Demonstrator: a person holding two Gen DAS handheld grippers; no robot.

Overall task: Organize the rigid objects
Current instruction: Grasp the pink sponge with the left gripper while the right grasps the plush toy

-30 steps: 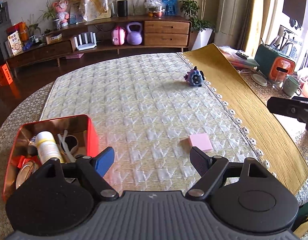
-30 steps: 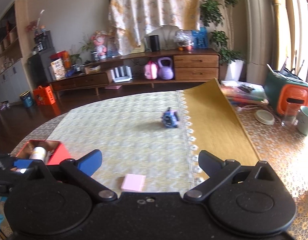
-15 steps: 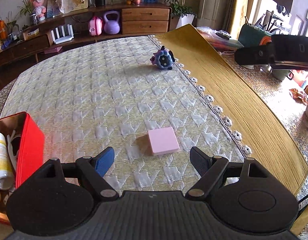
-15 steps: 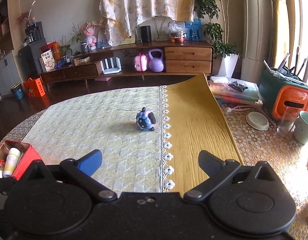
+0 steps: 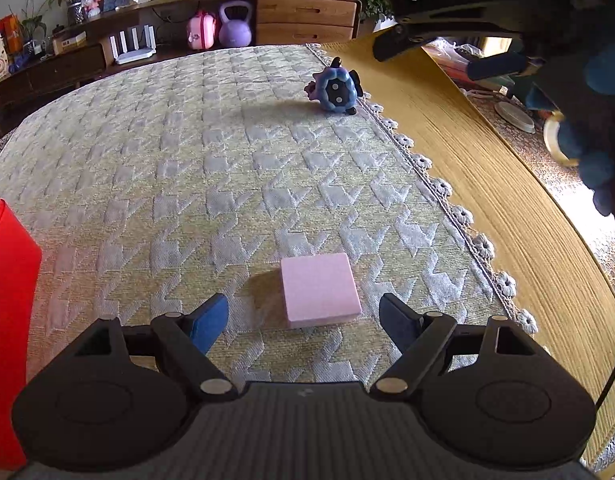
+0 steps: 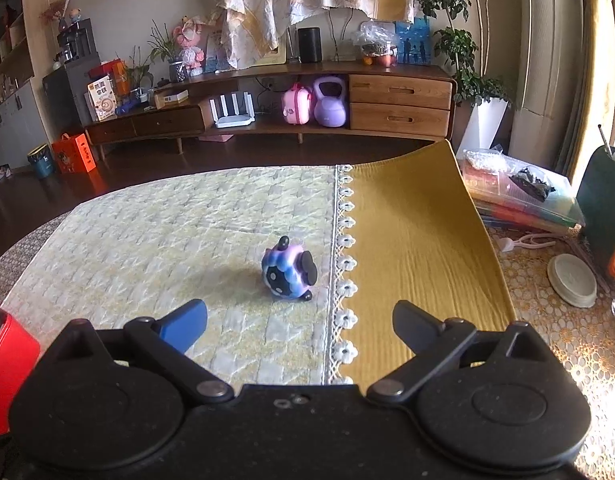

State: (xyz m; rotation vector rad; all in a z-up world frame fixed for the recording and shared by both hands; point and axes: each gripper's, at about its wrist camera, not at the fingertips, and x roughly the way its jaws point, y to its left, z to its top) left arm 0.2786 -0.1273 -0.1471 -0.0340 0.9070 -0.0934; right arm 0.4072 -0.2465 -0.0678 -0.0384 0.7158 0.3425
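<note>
A flat pink square block (image 5: 318, 289) lies on the quilted cloth (image 5: 187, 152), just ahead of my left gripper (image 5: 303, 318), whose fingers stand open on either side of it without touching. A small blue and purple toy figure (image 5: 335, 87) sits farther off by the lace border; in the right wrist view the same toy figure (image 6: 288, 270) lies a little ahead of my right gripper (image 6: 299, 322), which is open and empty. The right gripper (image 5: 459, 4) also shows at the top right of the left wrist view, above the yellow cloth.
A red tin (image 5: 7, 300) stands at the left edge; the same red tin (image 6: 5, 364) shows in the right wrist view. A yellow cloth (image 6: 411, 248) covers the table's right part. Beyond it lie a stack of plastic folders (image 6: 519, 196), a white lid (image 6: 571, 280) and a green case (image 6: 603, 200).
Both grippers moved forward and down. The pink block now lies close between the left fingers, the red tin slid to the left edge, and the toy figure is nearer the right gripper.
</note>
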